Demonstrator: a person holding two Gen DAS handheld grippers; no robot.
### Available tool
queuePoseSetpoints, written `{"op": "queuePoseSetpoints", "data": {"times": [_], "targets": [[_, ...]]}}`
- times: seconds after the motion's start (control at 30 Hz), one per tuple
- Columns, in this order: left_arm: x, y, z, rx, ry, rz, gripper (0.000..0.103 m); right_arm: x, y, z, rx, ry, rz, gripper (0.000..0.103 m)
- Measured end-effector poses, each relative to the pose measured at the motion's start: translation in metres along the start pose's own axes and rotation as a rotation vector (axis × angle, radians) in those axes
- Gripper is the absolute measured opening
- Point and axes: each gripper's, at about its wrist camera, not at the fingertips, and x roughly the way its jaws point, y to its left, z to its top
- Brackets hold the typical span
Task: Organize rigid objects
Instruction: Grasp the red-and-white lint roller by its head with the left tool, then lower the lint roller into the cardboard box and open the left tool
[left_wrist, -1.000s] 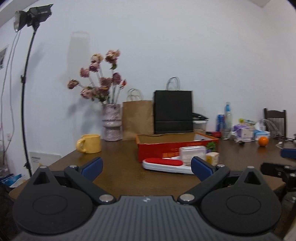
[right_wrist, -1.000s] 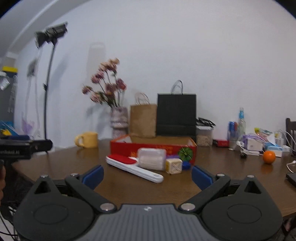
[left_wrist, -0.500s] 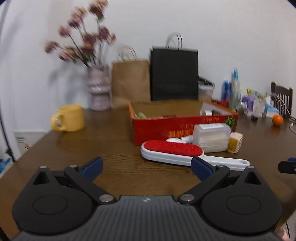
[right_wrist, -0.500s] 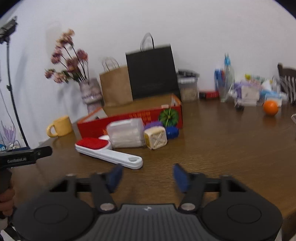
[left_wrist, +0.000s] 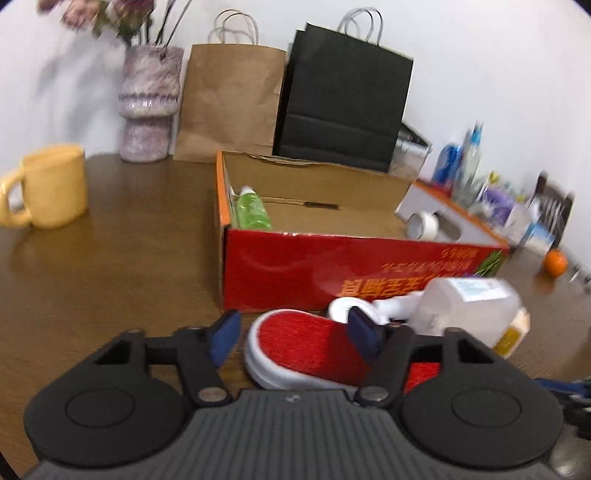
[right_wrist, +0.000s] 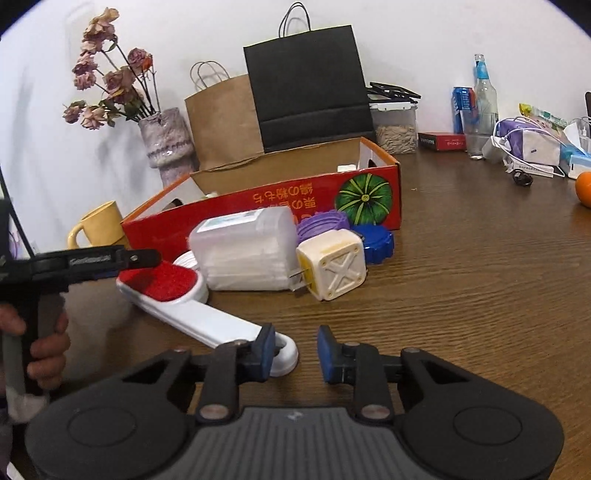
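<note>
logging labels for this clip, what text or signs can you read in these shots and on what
Red cardboard box: yellow East Asian characters printed upside down beside a green pumpkin picture; I cannot transcribe them reliably.
Left tool: white lettering on its arm, too blurred to read.
Clear plastic container: pale label, too small to read.
Small red box at the back: print unreadable.

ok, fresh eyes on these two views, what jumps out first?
The red cardboard box at table centre, open-topped, with a green bottle inside at its left end. In front of it lies the red-and-white lint brush: the open left gripper straddles its red head, while the open right gripper sits at its handle tip.
</note>
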Motion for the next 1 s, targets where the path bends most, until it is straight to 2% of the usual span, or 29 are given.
{"op": "queuePoseSetpoints", "data": {"times": [0.07, 0.27, 0.3, 0.37, 0.5, 0.7, 0.8, 1.0], "targets": [[-0.007, 0.004, -0.004, -0.037, 0.0, 0.0, 0.057, 0.003, -0.004, 0.002, 0.011, -0.001, -0.007, 0.024], [-0.042, -0.002, -0.027, -0.06, -0.007, -0.003, 0.054, 0.015, -0.012, 0.013, 0.02, -0.016, -0.072, 0.022], [-0.048, -0.003, -0.03, -0.065, -0.008, 0.003, 0.053, 0.015, -0.011, 0.014, 0.024, -0.013, -0.068, 0.016], [-0.057, -0.007, -0.036, -0.071, -0.015, 0.018, 0.052, 0.017, -0.012, 0.015, 0.029, -0.008, -0.04, 0.011], [-0.065, -0.012, -0.041, -0.089, -0.039, 0.044, 0.049, 0.017, -0.011, 0.016, 0.032, -0.005, -0.034, 0.011], [-0.083, -0.03, -0.048, -0.058, -0.096, 0.088, 0.048, 0.009, -0.017, 0.012, 0.066, -0.017, -0.01, 0.011], [-0.108, -0.046, -0.056, -0.019, -0.181, 0.108, 0.048, -0.014, -0.015, 0.003, 0.061, -0.079, -0.012, 0.011], [-0.175, -0.079, -0.068, -0.013, -0.409, 0.129, 0.048, -0.089, 0.0, -0.01, -0.051, -0.341, 0.004, 0.011]]}}
